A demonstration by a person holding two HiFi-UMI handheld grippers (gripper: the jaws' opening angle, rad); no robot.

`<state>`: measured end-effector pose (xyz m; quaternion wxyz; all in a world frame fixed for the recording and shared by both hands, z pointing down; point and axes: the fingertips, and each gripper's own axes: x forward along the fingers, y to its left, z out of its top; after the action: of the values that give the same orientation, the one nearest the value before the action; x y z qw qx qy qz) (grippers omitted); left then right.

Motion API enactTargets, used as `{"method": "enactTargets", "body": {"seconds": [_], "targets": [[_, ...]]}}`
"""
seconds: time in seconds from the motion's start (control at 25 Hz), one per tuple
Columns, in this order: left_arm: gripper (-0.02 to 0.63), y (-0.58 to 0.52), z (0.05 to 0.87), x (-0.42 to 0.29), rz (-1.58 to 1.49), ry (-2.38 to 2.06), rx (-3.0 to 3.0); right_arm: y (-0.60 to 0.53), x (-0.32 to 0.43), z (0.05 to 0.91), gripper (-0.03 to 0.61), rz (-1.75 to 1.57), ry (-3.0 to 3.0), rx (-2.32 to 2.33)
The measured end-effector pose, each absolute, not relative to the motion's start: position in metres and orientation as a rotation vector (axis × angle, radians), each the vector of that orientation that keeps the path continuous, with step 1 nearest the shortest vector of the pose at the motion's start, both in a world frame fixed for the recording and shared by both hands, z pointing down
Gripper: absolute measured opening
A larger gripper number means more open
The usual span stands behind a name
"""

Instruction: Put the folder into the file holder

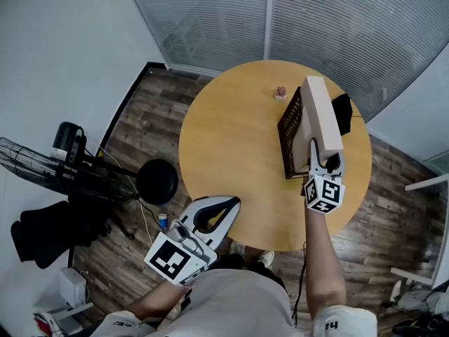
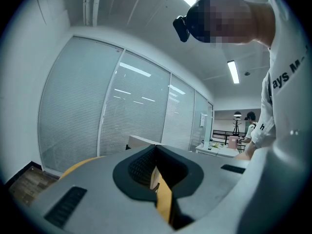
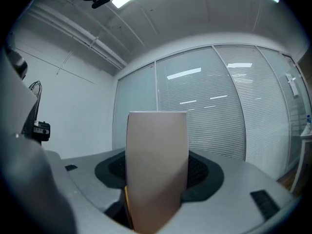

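1. The round, smooth yellow wooden table (image 1: 224,153) carries the dark brown mesh file holder (image 1: 289,135) near its centre.
2. The thick beige cardboard folder (image 1: 319,111) stands on edge at the holder's 3 o'clock, pinched in my right gripper (image 1: 326,161). I judge it not yet slotted in.
3. My left gripper (image 1: 228,206) hangs at the table's 7 o'clock, pressed together on nothing.

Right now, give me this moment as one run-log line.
right tool: shut on folder | folder: at file holder on table | left tool: shut, empty
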<state>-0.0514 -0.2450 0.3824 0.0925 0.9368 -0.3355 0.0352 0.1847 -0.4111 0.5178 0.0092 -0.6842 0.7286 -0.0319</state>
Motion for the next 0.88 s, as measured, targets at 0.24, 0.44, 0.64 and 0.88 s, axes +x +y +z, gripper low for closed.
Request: {"method": "enactTargets", "body": {"seconds": [0.24, 0.44, 0.64, 0.88], "targets": [[0.023, -0.24, 0.383, -0.049, 0.103, -0.996, 2.785, -0.405, 0.187, 0.53, 0.296, -0.126, 2.29, -2.145], [0.023, -0.237, 0.385, -0.047, 0.109, -0.996, 2.783, -0.401, 0.188, 0.538, 0.296, -0.151, 2.299, -2.143], [0.023, -0.233, 0.385, -0.045, 0.111, -0.995, 2.784, -0.396, 0.187, 0.546, 0.296, -0.171, 2.312, -2.144], [0.023, -0.232, 0.387, -0.048, 0.118, -0.998, 2.779, -0.394, 0.183, 0.554, 0.296, -0.189, 2.325, -2.148]]}}
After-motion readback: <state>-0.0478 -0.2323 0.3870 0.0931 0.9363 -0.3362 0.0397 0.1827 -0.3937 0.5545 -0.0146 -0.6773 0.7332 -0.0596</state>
